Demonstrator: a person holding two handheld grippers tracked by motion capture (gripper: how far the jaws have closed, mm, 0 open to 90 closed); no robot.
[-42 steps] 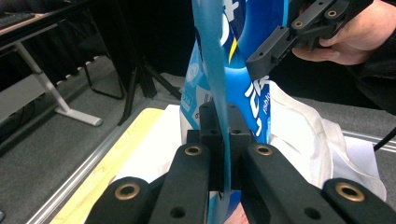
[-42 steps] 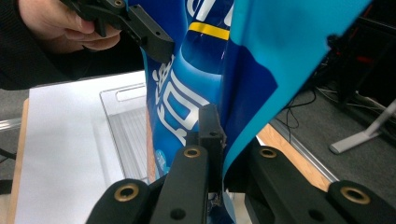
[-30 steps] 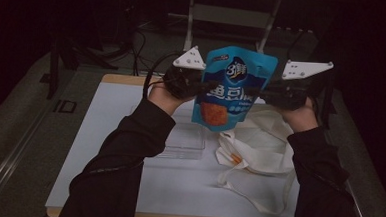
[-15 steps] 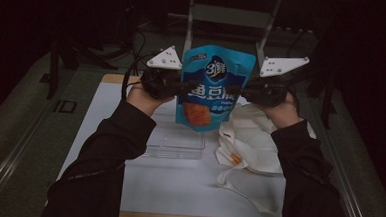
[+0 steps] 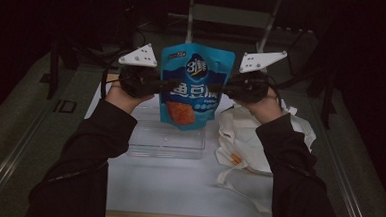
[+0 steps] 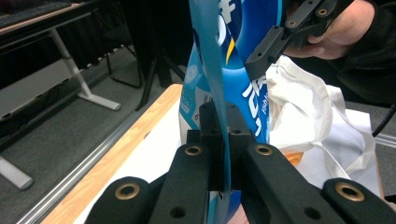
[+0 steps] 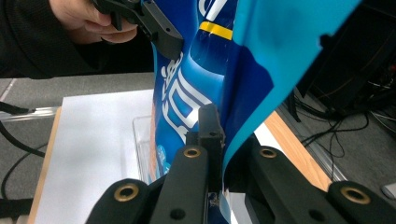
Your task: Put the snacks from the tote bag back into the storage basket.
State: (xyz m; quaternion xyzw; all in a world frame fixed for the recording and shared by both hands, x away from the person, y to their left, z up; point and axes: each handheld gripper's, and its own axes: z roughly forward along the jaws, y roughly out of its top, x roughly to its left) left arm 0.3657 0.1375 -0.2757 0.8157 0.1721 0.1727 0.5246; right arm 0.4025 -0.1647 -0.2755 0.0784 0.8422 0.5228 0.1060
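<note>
Blue pouch (image 5: 196, 86): a flat snack bag with white characters and an orange picture on the front. It hangs upright in the air above the desk (image 5: 177, 183), between the two hands, with the printed face toward the high camera.

Left tongs (image 5: 163, 83): clamped on the left edge of the blue pouch, about half way up. In the left gripper view the two black jaws stand together with the thin edge of the pouch (image 6: 219, 93) pressed between them.

Right tongs (image 5: 228, 89): clamped on the right edge of the blue pouch, at nearly the same height as the left tongs. In the right gripper view the jaws close on the pouch edge (image 7: 243, 84), and the material bends a little around them.

Hands: the left hand (image 5: 124, 92) and the right hand (image 5: 264, 102) each hold one gripper, with both forearms in dark sleeves that come up from the bottom of the high view.

Clear tray (image 5: 167, 139): a transparent shallow container that lies on the desk, directly under and a little behind the lower end of the pouch. The pouch does not touch it, as far as I can tell.

White cloth bag (image 5: 244, 141): it lies crumpled on the desk just beside the tray, on its right side, under the right forearm. Its handles spread toward the near edge, and a small orange mark shows on it.

Desk: a white top with a wooden border.
</note>
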